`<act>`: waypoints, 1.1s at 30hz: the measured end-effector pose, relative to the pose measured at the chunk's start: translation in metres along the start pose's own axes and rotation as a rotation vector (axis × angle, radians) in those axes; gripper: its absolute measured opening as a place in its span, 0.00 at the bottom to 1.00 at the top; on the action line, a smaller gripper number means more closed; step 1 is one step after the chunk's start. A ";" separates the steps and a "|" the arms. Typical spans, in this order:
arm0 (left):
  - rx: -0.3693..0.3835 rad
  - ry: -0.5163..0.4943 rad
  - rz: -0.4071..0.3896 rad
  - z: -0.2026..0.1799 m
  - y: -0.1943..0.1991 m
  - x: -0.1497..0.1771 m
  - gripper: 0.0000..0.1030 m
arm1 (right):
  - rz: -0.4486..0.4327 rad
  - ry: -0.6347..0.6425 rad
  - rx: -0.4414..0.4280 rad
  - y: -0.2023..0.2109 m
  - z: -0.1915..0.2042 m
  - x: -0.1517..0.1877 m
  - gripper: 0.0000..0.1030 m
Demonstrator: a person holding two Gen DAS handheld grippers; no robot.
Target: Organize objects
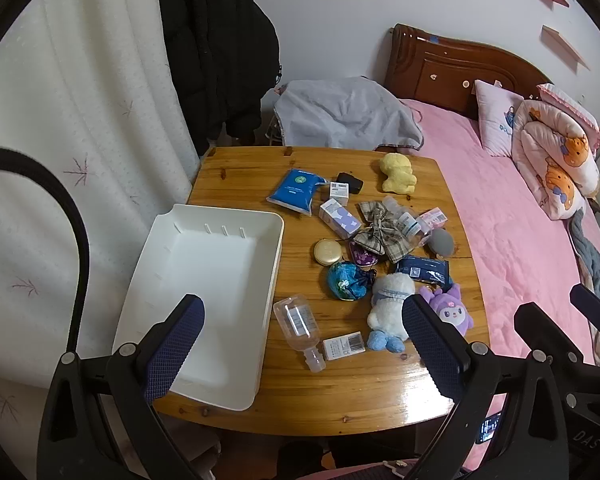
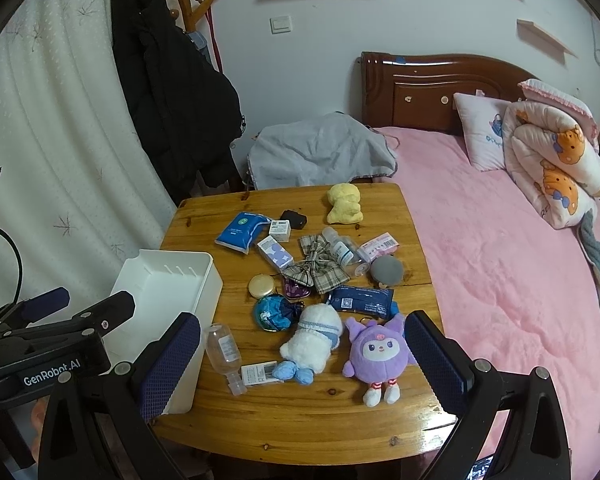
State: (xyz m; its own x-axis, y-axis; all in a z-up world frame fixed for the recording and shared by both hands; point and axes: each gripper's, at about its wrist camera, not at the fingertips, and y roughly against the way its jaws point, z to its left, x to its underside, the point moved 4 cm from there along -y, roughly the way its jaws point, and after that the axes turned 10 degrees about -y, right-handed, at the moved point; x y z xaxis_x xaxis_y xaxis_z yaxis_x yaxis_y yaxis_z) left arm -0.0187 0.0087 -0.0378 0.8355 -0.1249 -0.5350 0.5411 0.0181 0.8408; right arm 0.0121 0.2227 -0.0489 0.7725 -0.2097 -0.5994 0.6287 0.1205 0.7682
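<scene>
An empty white bin [image 1: 204, 280] [image 2: 168, 280] sits on the left part of the wooden table [image 1: 340, 392] [image 2: 320, 420]. Several small items lie scattered to its right: a white plush [image 1: 388, 308] [image 2: 312, 340], a purple plush [image 1: 454, 312] [image 2: 376, 354], a clear bottle [image 1: 298, 326] [image 2: 224, 350], a yellow plush [image 1: 398, 174] [image 2: 344, 204], a blue tissue pack [image 1: 296, 190] [image 2: 240, 232], a plaid bow [image 1: 384, 232] [image 2: 318, 266]. My left gripper [image 1: 304, 340] hovers open over the table's near edge. Beside it, my right gripper [image 2: 302, 360] is open above the plushes, holding nothing.
A pink bed [image 2: 500, 260] borders the table's right side, with pillows [image 2: 552, 160] at its head. A white curtain [image 1: 80, 140] hangs on the left. A black coat [image 2: 172, 92] hangs on a rack behind. A grey cloth [image 2: 320, 152] is draped beyond the table's far edge.
</scene>
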 end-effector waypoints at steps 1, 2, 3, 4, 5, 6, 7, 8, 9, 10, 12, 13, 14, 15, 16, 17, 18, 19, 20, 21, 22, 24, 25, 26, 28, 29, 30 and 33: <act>0.000 -0.001 0.000 -0.001 0.000 0.000 0.97 | 0.001 -0.001 0.000 0.000 0.000 0.001 1.00; 0.000 -0.003 0.002 -0.001 -0.001 0.000 0.97 | 0.001 -0.002 0.000 0.001 -0.001 0.001 1.00; -0.001 -0.003 0.002 -0.002 -0.001 0.000 0.97 | 0.001 -0.002 0.000 0.001 -0.002 0.001 1.00; -0.002 -0.004 0.002 -0.003 0.000 0.000 0.97 | 0.001 -0.003 0.000 0.001 -0.002 0.001 1.00; -0.001 -0.003 0.002 -0.003 0.000 0.000 0.97 | 0.002 -0.005 0.000 0.002 -0.003 0.000 1.00; -0.001 -0.004 0.002 -0.004 0.000 0.000 0.97 | 0.002 -0.007 -0.001 0.002 -0.006 0.000 1.00; -0.004 -0.005 0.002 -0.005 0.000 0.000 0.97 | 0.003 -0.010 -0.003 0.002 -0.008 -0.001 1.00; -0.004 -0.005 0.002 -0.005 0.000 0.001 0.97 | 0.004 -0.012 -0.003 0.002 -0.008 -0.001 1.00; -0.002 -0.004 0.002 -0.004 -0.001 0.001 0.97 | 0.005 -0.013 -0.002 0.002 -0.009 -0.001 1.00; -0.002 -0.006 0.002 -0.005 -0.001 0.001 0.97 | 0.005 -0.015 -0.002 0.002 -0.010 0.000 1.00; -0.003 -0.009 0.003 -0.007 -0.001 0.002 0.97 | 0.005 -0.017 -0.002 0.002 -0.011 0.000 1.00; -0.004 -0.010 0.004 -0.007 -0.002 0.002 0.97 | 0.005 -0.017 -0.001 0.002 -0.011 0.000 1.00; -0.004 -0.011 0.004 -0.008 -0.002 0.003 0.97 | 0.005 -0.019 -0.002 0.002 -0.011 0.001 1.00; -0.004 -0.012 0.004 -0.008 -0.002 0.003 0.97 | 0.005 -0.021 -0.003 0.003 -0.013 0.001 1.00; -0.006 -0.013 0.005 -0.010 -0.002 0.003 0.97 | 0.005 -0.023 -0.003 0.003 -0.014 0.001 1.00; -0.007 -0.015 0.006 -0.010 -0.002 0.003 0.97 | 0.005 -0.025 -0.003 0.003 -0.015 0.001 1.00; -0.008 -0.015 0.008 -0.011 -0.002 0.003 0.97 | 0.007 -0.027 -0.003 0.002 -0.015 0.001 1.00; -0.008 -0.017 0.009 -0.012 -0.003 0.003 0.97 | 0.008 -0.028 -0.003 0.002 -0.016 0.001 1.00; -0.008 -0.018 0.011 -0.012 -0.003 0.003 0.97 | 0.010 -0.030 -0.003 0.002 -0.017 0.002 1.00; -0.008 -0.020 0.012 -0.013 -0.003 0.003 0.97 | 0.011 -0.032 -0.003 0.002 -0.018 0.002 1.00; -0.009 -0.022 0.014 -0.014 -0.004 0.003 0.97 | 0.011 -0.034 -0.004 0.002 -0.019 0.002 1.00; -0.008 -0.025 0.015 -0.016 -0.004 0.002 0.97 | 0.010 -0.037 -0.003 0.002 -0.020 0.002 1.00; -0.009 -0.027 0.015 -0.016 -0.004 0.002 0.97 | 0.008 -0.038 0.001 0.002 -0.021 0.002 1.00; -0.010 -0.029 0.015 -0.017 -0.004 0.002 0.97 | 0.008 -0.039 0.001 0.002 -0.022 0.002 1.00; -0.010 -0.033 0.014 -0.019 -0.004 0.001 0.97 | 0.009 -0.042 0.002 0.001 -0.022 0.001 1.00; -0.010 -0.034 0.014 -0.019 -0.004 0.001 0.97 | 0.009 -0.043 0.002 0.001 -0.023 0.001 1.00; -0.010 -0.035 0.015 -0.020 -0.005 0.000 0.97 | 0.008 -0.044 0.003 0.001 -0.024 0.001 1.00; -0.011 -0.039 0.014 -0.022 -0.005 0.000 0.97 | 0.008 -0.049 0.004 0.002 -0.027 0.001 1.00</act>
State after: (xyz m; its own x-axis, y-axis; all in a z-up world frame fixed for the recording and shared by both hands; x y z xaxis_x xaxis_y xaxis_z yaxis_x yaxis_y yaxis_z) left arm -0.0196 0.0307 -0.0437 0.8391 -0.1629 -0.5191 0.5302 0.0309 0.8473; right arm 0.0162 0.2492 -0.0544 0.7719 -0.2561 -0.5819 0.6224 0.1180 0.7737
